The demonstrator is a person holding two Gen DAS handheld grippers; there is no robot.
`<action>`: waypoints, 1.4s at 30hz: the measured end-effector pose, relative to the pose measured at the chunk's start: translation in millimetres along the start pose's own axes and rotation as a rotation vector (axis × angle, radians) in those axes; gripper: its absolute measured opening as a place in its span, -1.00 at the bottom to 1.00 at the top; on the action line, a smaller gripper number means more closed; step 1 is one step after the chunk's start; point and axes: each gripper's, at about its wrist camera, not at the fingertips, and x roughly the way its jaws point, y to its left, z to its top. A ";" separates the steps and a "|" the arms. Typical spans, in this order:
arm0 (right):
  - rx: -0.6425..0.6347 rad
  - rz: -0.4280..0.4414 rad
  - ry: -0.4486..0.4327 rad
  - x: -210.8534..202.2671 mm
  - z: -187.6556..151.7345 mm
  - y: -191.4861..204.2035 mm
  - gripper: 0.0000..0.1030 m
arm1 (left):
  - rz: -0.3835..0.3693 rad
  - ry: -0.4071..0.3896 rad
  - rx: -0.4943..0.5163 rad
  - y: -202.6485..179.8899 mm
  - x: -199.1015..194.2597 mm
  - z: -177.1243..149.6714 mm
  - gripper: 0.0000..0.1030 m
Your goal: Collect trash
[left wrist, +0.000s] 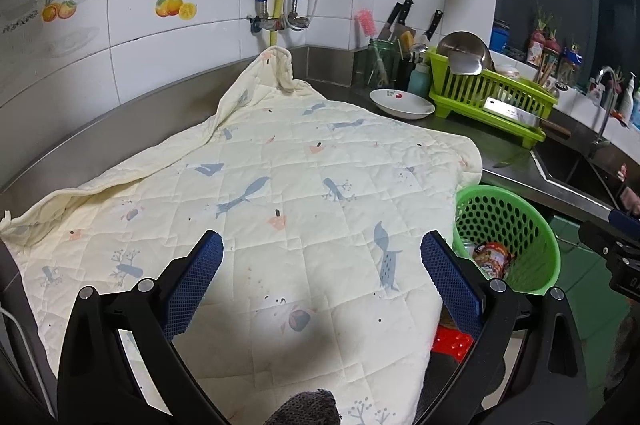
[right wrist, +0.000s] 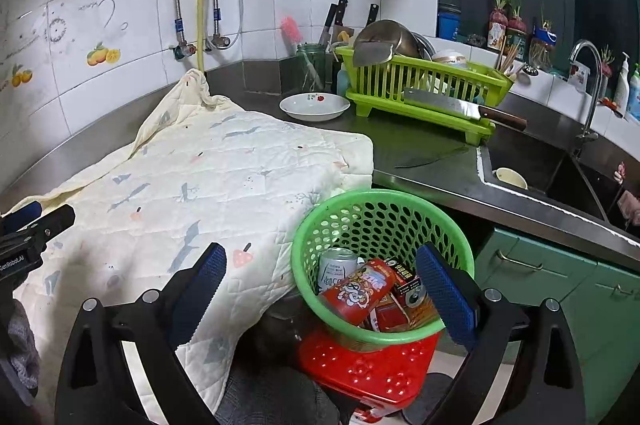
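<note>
Your left gripper [left wrist: 322, 257] hangs over a cream quilted cloth [left wrist: 256, 193] spread on the steel counter [right wrist: 432, 161], its blue-padded fingers spread wide and holding nothing. Your right gripper [right wrist: 320, 273] is likewise wide apart and empty, poised above a green perforated basket [right wrist: 380, 221] just beside the cloth's edge. The basket sits on a red plastic stool [right wrist: 368, 369] and holds the trash: a pale drink can [right wrist: 336, 267], a red snack canister [right wrist: 360, 291] and a dark carton [right wrist: 404, 281].
</note>
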 end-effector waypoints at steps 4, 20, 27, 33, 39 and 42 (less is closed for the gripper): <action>0.000 0.000 -0.001 -0.7 -0.4 0.9 0.80 | -0.002 0.003 0.007 -1.4 -0.8 -2.6 0.90; 0.021 0.008 -0.013 -8.5 -2.1 -0.3 0.80 | 0.041 -0.060 0.030 -12.6 -13.6 -0.6 0.90; 0.033 0.004 -0.002 -4.5 -5.2 -1.6 0.80 | 0.028 -0.065 0.041 -20.0 -14.4 -0.2 0.90; 0.031 0.006 -0.001 -4.9 -6.6 -1.2 0.80 | 0.015 -0.059 0.054 -25.2 -12.9 -0.2 0.90; 0.026 0.010 0.001 -3.9 -6.8 1.0 0.80 | 0.014 -0.060 0.057 -26.0 -13.5 -0.8 0.90; 0.030 0.011 0.001 -4.2 -7.2 1.2 0.81 | 0.016 -0.056 0.058 -26.5 -12.9 -0.9 0.90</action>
